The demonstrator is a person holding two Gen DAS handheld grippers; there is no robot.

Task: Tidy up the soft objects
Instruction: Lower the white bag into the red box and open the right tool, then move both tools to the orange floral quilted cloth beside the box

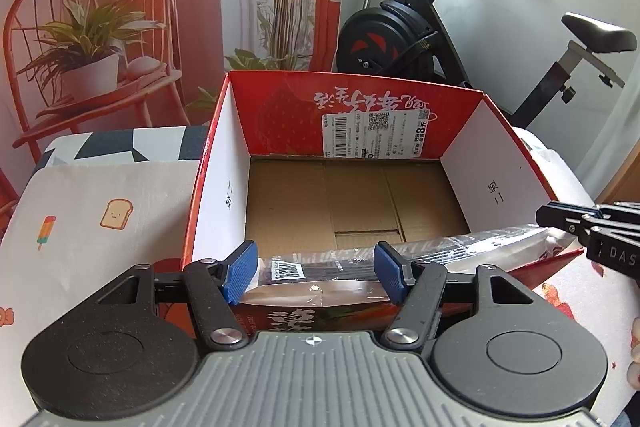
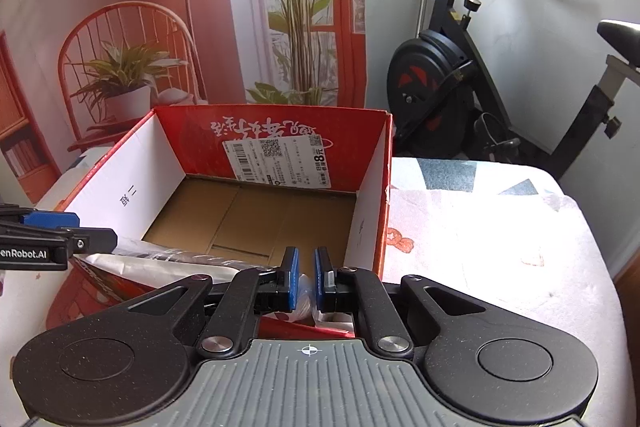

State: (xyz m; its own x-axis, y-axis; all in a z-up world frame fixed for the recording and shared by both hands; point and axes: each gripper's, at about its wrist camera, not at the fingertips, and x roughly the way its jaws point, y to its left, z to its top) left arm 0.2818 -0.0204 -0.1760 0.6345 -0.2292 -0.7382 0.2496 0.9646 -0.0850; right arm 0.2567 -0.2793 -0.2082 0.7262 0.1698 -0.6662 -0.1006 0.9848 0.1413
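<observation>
Left claw (image 1: 316, 273) spread wide around the packet (image 1: 400, 255); right claw (image 2: 306, 277) pinches its end over the box (image 2: 372, 147).

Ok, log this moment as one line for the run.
left gripper: open around plastic packet | right gripper: shut on packet end | packet over red box near edge

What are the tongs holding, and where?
The right tongs pinch one end of the shiny packet. The left tongs are open around its other end.
</observation>
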